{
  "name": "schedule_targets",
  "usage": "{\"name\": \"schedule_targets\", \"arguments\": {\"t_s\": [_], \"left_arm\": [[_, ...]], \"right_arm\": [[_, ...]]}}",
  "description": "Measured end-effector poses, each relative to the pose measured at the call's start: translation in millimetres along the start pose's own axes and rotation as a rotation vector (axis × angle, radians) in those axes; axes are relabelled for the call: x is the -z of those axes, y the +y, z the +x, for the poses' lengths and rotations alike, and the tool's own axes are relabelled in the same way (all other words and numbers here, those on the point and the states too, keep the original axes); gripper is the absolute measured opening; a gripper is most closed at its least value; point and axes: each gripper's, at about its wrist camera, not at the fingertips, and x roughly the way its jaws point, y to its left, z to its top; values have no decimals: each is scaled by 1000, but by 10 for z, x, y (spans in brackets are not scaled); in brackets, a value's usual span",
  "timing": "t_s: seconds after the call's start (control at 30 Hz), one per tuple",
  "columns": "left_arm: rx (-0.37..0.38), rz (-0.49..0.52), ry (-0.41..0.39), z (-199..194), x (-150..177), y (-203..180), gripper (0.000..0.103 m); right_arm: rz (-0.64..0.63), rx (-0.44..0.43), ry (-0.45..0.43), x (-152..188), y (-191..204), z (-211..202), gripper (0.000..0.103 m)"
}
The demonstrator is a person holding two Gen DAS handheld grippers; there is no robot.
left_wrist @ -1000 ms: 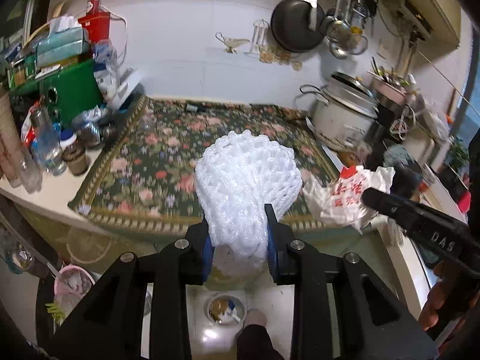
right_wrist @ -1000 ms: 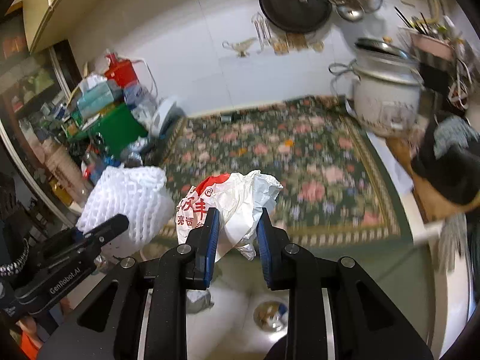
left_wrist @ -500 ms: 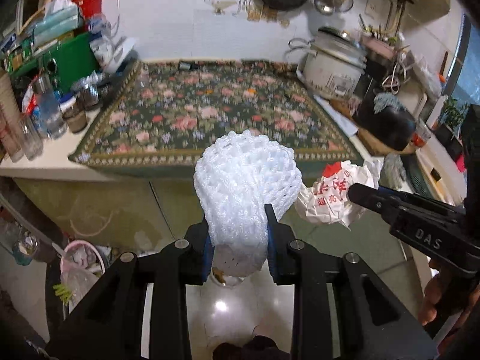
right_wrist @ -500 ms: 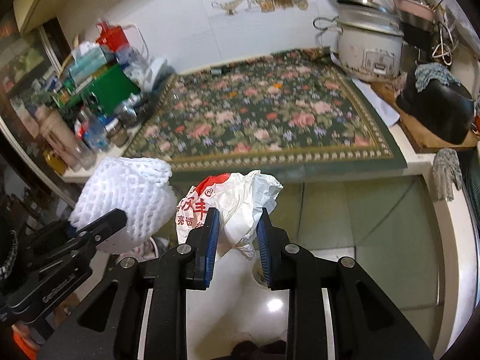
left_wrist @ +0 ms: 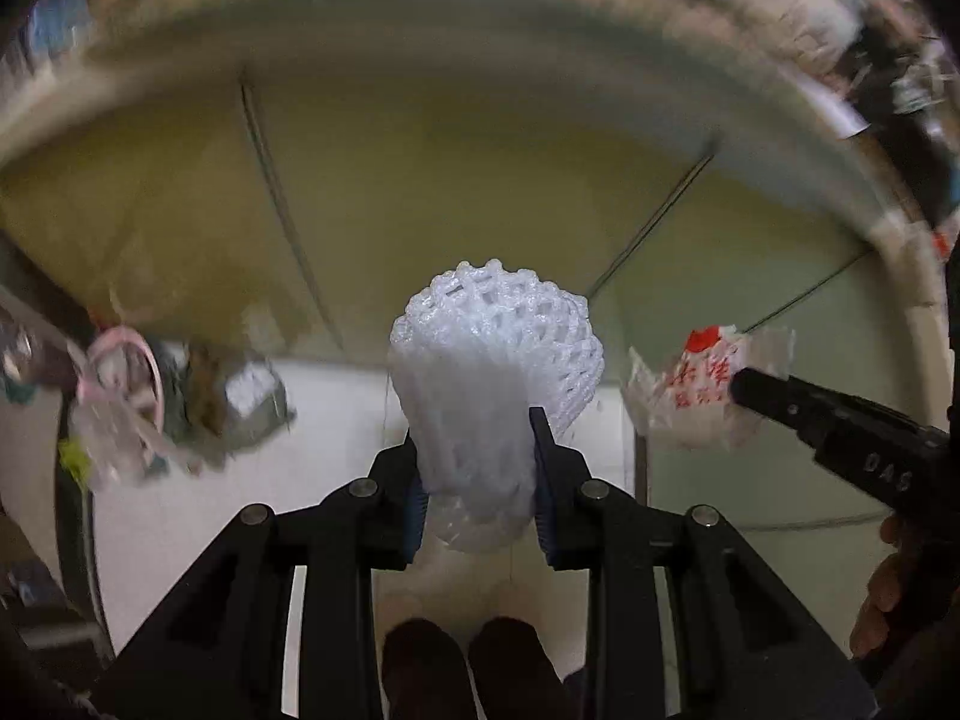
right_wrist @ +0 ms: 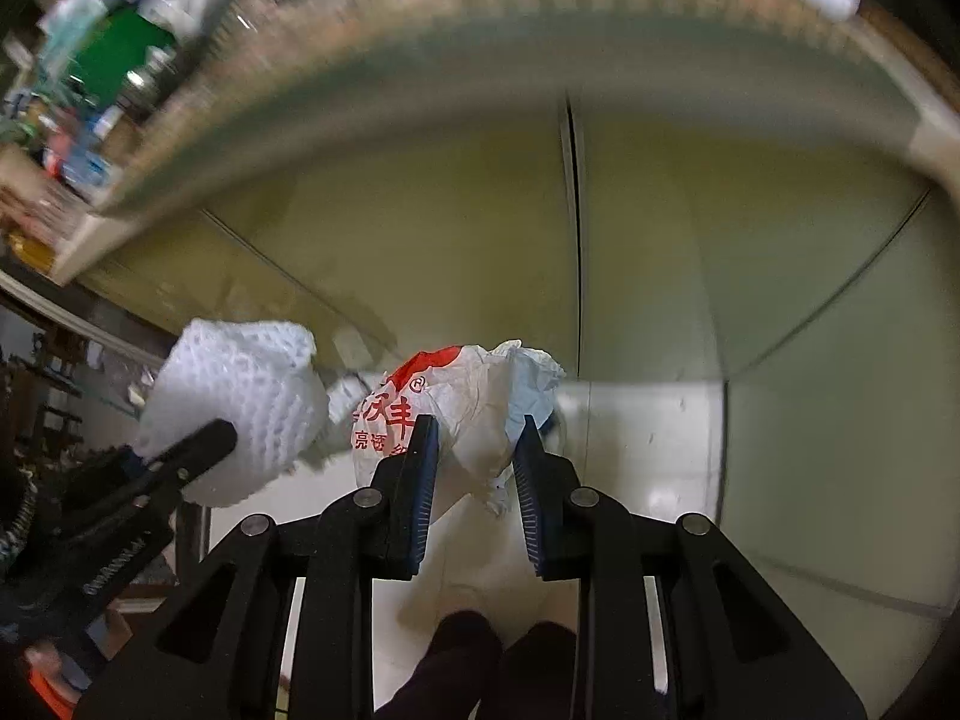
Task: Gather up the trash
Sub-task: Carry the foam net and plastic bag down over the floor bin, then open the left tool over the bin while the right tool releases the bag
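My left gripper (left_wrist: 477, 450) is shut on a white foam fruit net (left_wrist: 498, 360) and holds it in the air above the pale floor. The net also shows at the left of the right wrist view (right_wrist: 240, 402). My right gripper (right_wrist: 474, 456) is shut on a crumpled white wrapper with red print (right_wrist: 444, 414); the wrapper also shows at the right of the left wrist view (left_wrist: 696, 384). Both grippers point down toward the floor in front of yellow-green cabinet doors (left_wrist: 450, 192).
A pink-rimmed bin with trash in it (left_wrist: 138, 396) stands on the floor at the left. The counter edge (right_wrist: 360, 96) runs overhead, blurred, with clutter (right_wrist: 102, 60) at its left end. My feet (right_wrist: 498, 660) show at the bottom.
Both grippers have swung down from the counter toward the floor, still holding the net and the wrapper. The counter has left the middle of both views and the bin has come closer.
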Motion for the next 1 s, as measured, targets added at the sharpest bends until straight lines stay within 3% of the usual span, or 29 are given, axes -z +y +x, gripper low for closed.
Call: {"name": "schedule_targets", "arguments": {"t_s": [0.13,0.43,0.53,0.63,1.0], "left_arm": [[-15,-48,81,761,257,193,29],[-73,-115,129,1898,517,611,29],[-79,-130,137,2127,500,712,29],[-94,-129,134,2283,450,755,29],[-43,-111,167,2689,233,525,36]], "right_arm": [[9,7,79,119,-173,763,23],[9,2,205,242,-357,2267,27],[1,-5,221,203,-322,2457,30],[2,-13,236,179,-337,2561,39],[25,-33,189,86,-483,2396,45]]}}
